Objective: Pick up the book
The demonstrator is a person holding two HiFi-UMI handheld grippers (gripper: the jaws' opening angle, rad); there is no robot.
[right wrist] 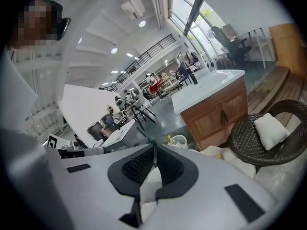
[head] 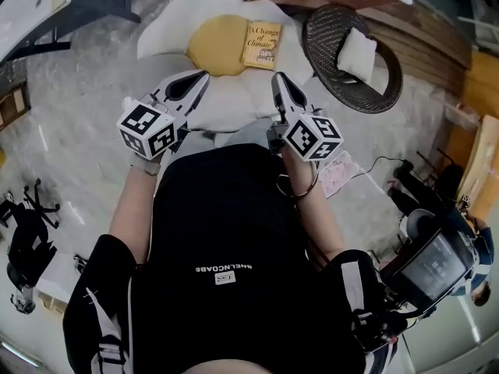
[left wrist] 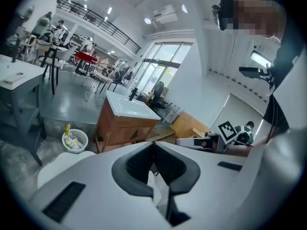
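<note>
The book [head: 262, 45], yellow-covered with a printed title, lies flat on a round yellow cushion [head: 218, 44] on a white padded seat [head: 234, 100] in the head view. My left gripper [head: 204, 74] hovers over the seat's near part, below and left of the book, its jaws shut and empty. My right gripper [head: 276, 76] hangs just below the book's near edge, apart from it, also shut on nothing. In the left gripper view the jaws [left wrist: 153, 145] meet; in the right gripper view the jaws [right wrist: 154, 147] meet too. Neither gripper view shows the book.
A dark wicker chair [head: 366, 84] holding a white pillow [head: 355, 53] stands right of the seat. A wooden cabinet [left wrist: 125, 123] and a small waste basket [left wrist: 75, 140] stand behind the seat. Papers [head: 339, 174] and cables lie on the floor at right.
</note>
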